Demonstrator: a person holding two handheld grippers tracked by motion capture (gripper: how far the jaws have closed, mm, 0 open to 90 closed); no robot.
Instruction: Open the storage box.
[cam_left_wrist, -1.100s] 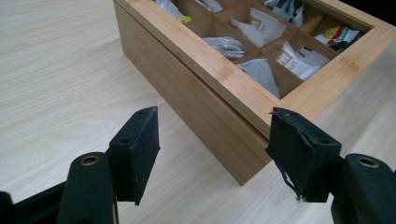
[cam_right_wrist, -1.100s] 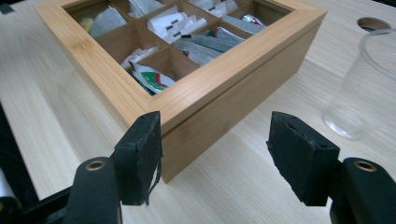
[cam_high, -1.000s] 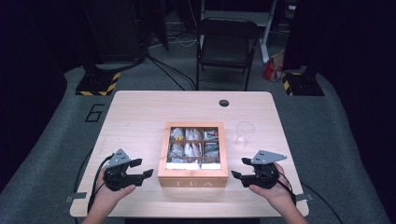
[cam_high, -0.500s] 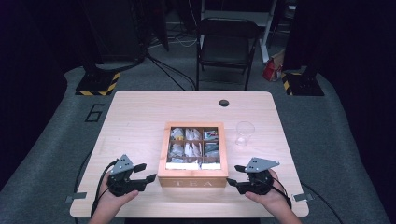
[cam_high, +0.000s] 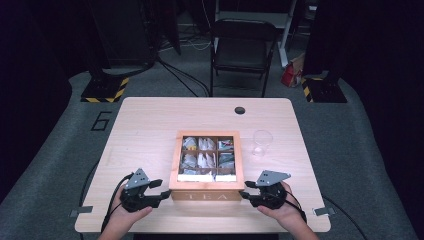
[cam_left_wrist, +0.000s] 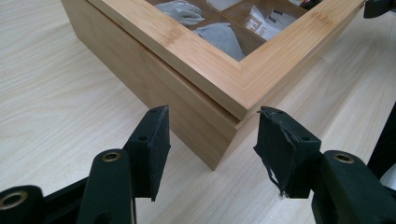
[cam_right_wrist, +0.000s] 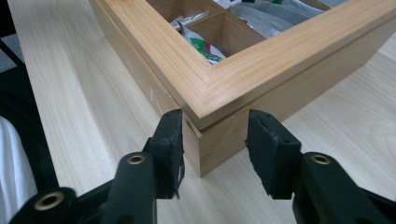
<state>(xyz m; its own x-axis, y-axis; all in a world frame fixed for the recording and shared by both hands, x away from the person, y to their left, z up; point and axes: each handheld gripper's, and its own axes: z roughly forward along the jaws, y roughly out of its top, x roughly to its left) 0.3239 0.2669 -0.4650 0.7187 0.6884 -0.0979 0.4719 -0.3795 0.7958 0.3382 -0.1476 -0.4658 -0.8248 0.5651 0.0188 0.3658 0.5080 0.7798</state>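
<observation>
A bamboo tea box with "TEA" on its front and a window lid sits mid-table, tea bags showing in its compartments. My left gripper is open at the box's near left corner. In the left gripper view that corner of the box lies between and just beyond the spread jaws of the left gripper. My right gripper is open at the near right corner. In the right gripper view the jaws of the right gripper straddle the corner of the box, just below the lid's edge.
A clear glass cup stands right of the box. The wooden table has a black grommet near its far edge. A black folding chair stands beyond the table. Cables trail from both grippers over the front edge.
Both grippers have moved inward along the front of the table and now sit at the box's two near corners. The box and cup have not moved.
</observation>
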